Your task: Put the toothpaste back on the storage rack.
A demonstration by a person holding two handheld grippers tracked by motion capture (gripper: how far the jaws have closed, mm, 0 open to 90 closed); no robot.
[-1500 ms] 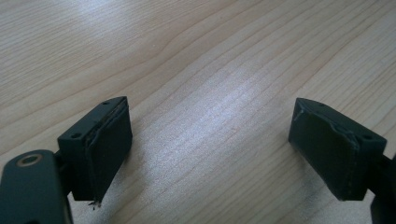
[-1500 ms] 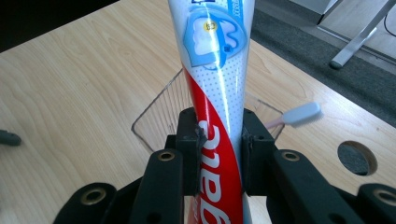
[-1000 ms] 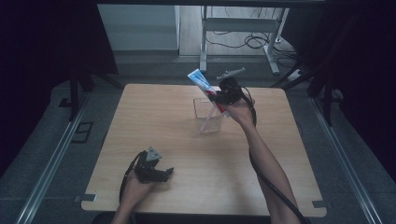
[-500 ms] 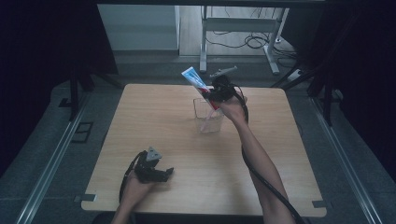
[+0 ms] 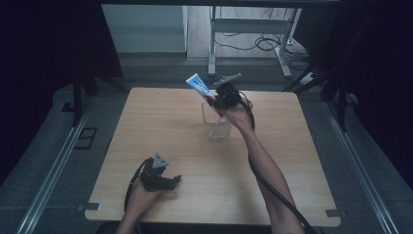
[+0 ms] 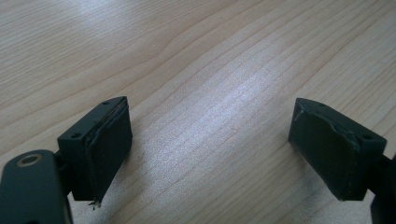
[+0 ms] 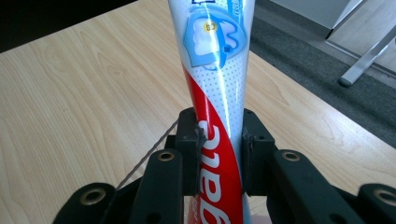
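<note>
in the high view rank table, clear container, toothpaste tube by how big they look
1. table, by far the largest
2. clear container
3. toothpaste tube; partly hidden by the right gripper, so its rank below the container is unsure

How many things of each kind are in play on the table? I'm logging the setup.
Red, white and blue toothpaste tube, clamped in the right tool: 1
Clear square plastic container on the wooden table: 1
Black hand-held tools, counting the open left tool: 2
Total: 4
</note>
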